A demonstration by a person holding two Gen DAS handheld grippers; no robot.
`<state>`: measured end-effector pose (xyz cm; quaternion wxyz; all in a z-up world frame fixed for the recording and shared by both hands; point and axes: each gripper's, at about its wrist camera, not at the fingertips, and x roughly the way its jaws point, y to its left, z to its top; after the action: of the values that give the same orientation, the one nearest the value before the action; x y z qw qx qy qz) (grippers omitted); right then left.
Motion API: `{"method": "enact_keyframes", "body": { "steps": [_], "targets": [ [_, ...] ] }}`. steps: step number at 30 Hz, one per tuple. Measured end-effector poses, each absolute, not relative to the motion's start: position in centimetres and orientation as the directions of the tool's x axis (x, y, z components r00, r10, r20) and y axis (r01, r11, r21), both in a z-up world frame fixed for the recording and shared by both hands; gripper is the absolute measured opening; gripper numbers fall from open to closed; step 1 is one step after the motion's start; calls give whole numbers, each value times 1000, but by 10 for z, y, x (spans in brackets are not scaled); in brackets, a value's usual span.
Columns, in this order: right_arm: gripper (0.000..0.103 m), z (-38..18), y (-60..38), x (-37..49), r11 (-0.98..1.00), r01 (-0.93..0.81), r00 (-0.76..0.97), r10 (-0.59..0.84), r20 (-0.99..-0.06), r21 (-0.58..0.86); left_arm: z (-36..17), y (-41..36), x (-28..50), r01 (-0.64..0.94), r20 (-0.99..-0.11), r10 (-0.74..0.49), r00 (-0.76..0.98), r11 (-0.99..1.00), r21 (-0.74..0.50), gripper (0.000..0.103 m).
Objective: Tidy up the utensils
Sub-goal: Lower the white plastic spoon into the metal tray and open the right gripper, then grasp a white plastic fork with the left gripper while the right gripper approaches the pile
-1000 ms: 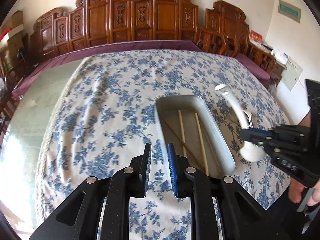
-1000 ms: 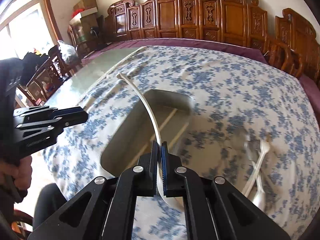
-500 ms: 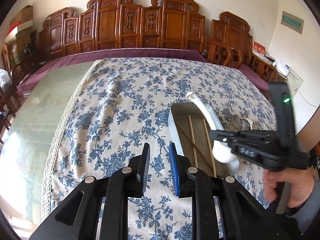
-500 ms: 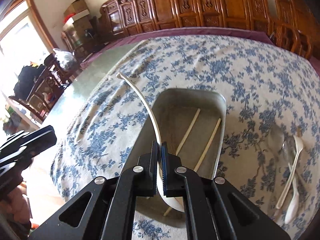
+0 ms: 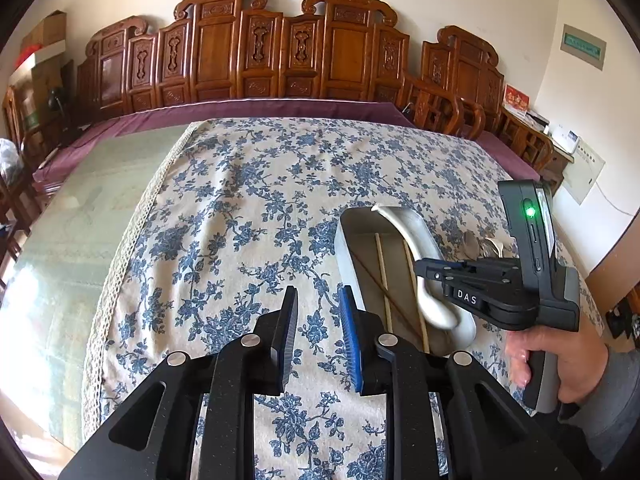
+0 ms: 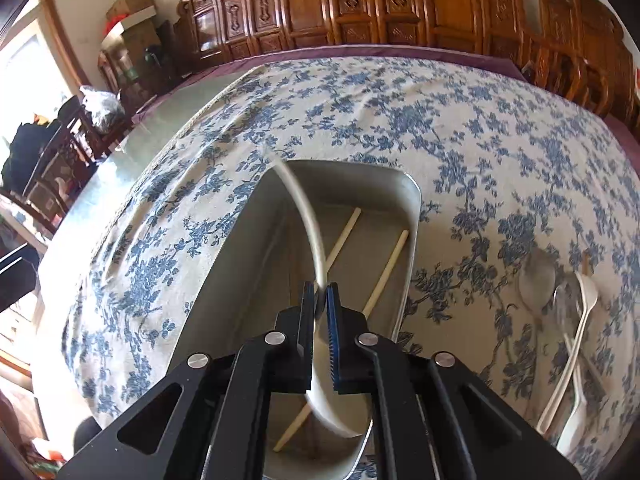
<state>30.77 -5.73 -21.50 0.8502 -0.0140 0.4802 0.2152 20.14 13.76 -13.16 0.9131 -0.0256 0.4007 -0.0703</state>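
Note:
A long white ceramic spoon (image 6: 308,220) hangs over the metal tray (image 6: 412,240), its bowl low inside the tray's near end. It passes between the pads of my right gripper (image 6: 320,288), whose jaws are opening; a small gap shows beside the blurred spoon. Two wooden chopsticks (image 6: 384,276) lie in the tray. In the left wrist view the right gripper (image 5: 418,270), held by a hand, hovers over the tray (image 5: 344,248) with the spoon (image 5: 404,224). My left gripper (image 5: 318,294) stands open over the bare cloth, left of the tray, with nothing between its fingers.
Several white and clear plastic spoons (image 6: 576,340) lie on the blue floral tablecloth (image 6: 480,128) right of the tray. Carved wooden chairs (image 5: 280,52) line the far side of the table. Bare glass tabletop (image 5: 80,208) shows left of the cloth.
The right gripper has come down with the spoon from above the tray into it, and its pads have parted slightly around the spoon. The left gripper shifted a little away from the tray.

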Motion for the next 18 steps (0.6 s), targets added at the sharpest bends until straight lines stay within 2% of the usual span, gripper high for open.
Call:
{"method": "enact_keyframes", "body": {
  "steps": [11, 14, 18],
  "targets": [
    [9, -185, -87, 281, 861, -481, 474, 415, -777, 166, -130, 107, 203, 141, -737, -154, 659, 987, -80, 21],
    [9, -177, -114, 269, 861, -487, 498, 413, -762, 149, -128, 93, 203, 155, -734, -160, 660, 985, -75, 30],
    [9, -179, -161, 260, 884, -455, 539, 373, -755, 112, -131, 68, 204, 180, -737, -173, 653, 981, -71, 34]
  ]
}}
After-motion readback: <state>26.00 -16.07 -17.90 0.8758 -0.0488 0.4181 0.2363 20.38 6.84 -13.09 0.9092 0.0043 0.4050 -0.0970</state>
